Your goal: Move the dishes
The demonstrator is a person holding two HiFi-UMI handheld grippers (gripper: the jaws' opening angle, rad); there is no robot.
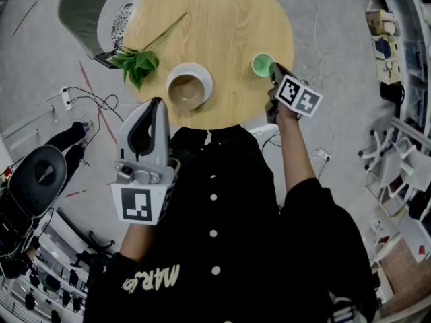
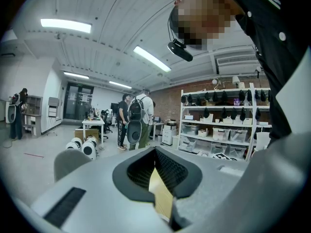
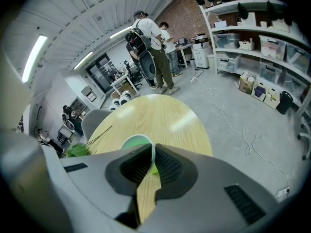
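A round wooden table (image 1: 222,19) holds a white bowl (image 1: 189,87) with a brown inside, near its front edge. A small green cup (image 1: 262,64) stands at the table's right edge. My right gripper (image 1: 274,74) is shut on the rim of the green cup (image 3: 132,142), with the cup wall pinched between the jaws of the right gripper (image 3: 151,150). My left gripper (image 1: 156,103) is held up in front of the table edge, left of the bowl, apart from it. In its own view the left gripper (image 2: 155,155) is shut and holds nothing.
A leafy green sprig (image 1: 138,63) lies on the table's left side. A grey chair (image 1: 84,9) stands behind the table at the left. Cables (image 1: 87,99) trail on the floor. People (image 3: 150,52) stand beyond the table, and shelving (image 3: 262,42) lines the right.
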